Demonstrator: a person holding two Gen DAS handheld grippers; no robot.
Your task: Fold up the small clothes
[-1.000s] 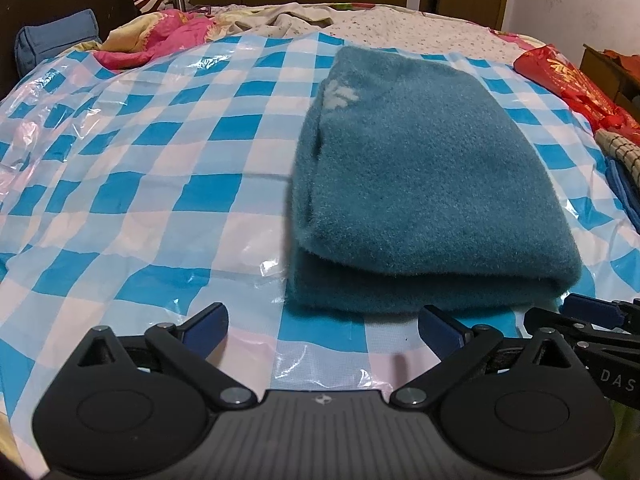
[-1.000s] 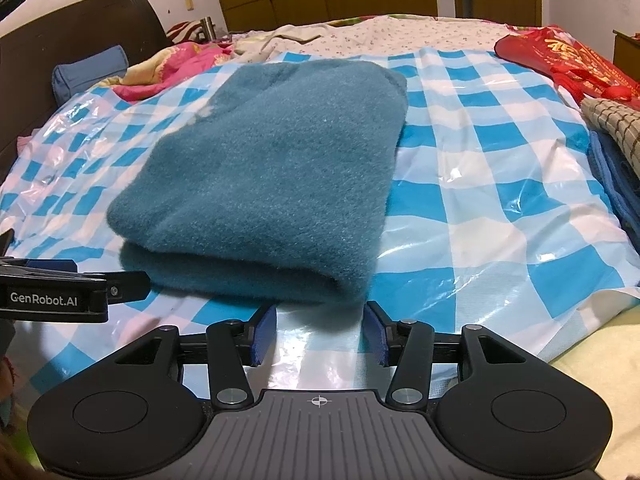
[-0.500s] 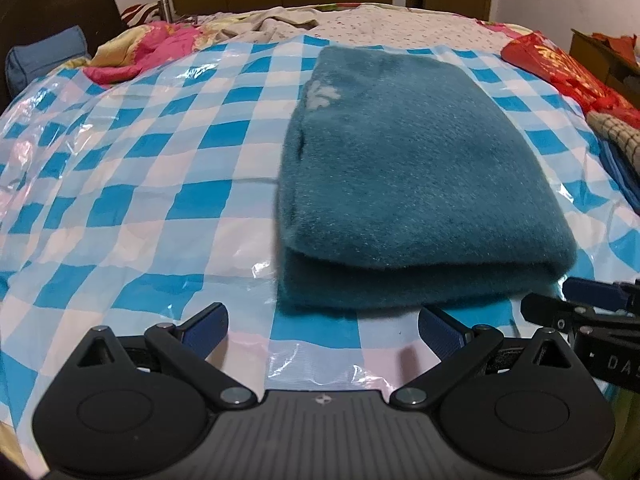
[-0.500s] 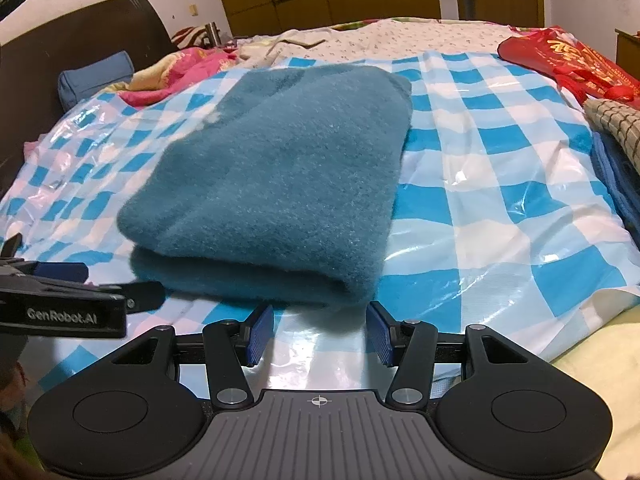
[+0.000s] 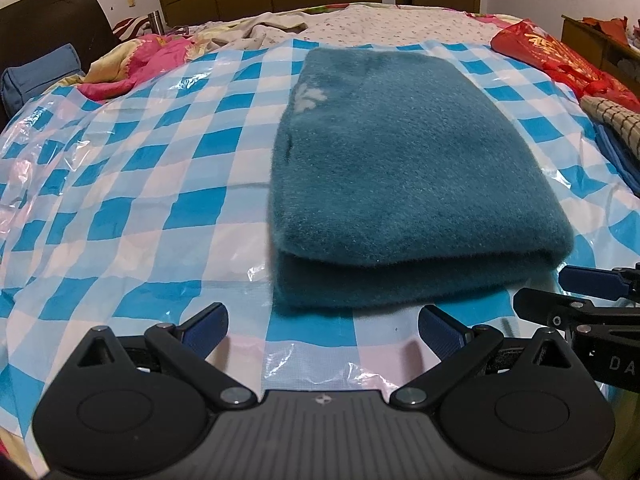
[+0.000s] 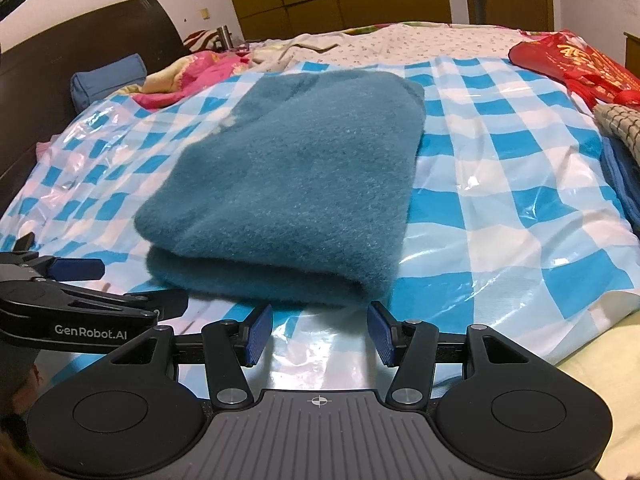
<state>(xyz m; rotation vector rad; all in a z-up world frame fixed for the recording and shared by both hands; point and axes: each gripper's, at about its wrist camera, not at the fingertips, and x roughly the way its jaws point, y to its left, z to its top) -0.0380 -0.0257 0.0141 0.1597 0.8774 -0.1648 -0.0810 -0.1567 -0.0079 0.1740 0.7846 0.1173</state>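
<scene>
A fuzzy teal garment [image 5: 400, 168] lies folded in a thick rectangle on the blue-and-white checked plastic sheet [image 5: 132, 184]; it also shows in the right wrist view [image 6: 296, 196]. My left gripper [image 5: 323, 330] is open and empty, just short of the garment's near fold. My right gripper [image 6: 319, 334] is open and empty, close to the near fold at its right corner. Each gripper shows at the edge of the other's view: the right one [image 5: 576, 296] and the left one [image 6: 96, 284].
The checked sheet [image 6: 500, 184] covers a bed. A pink quilt [image 5: 152, 60] and a blue pillow [image 5: 36, 76] lie at the far left, a red bag [image 5: 556, 56] and a stack of folded clothes [image 5: 616, 128] at the right. A dark headboard [image 6: 60, 68] stands left.
Both grippers have drawn back and risen slightly from the folded garment. The right gripper's jaws have opened a little wider. The garment has not moved.
</scene>
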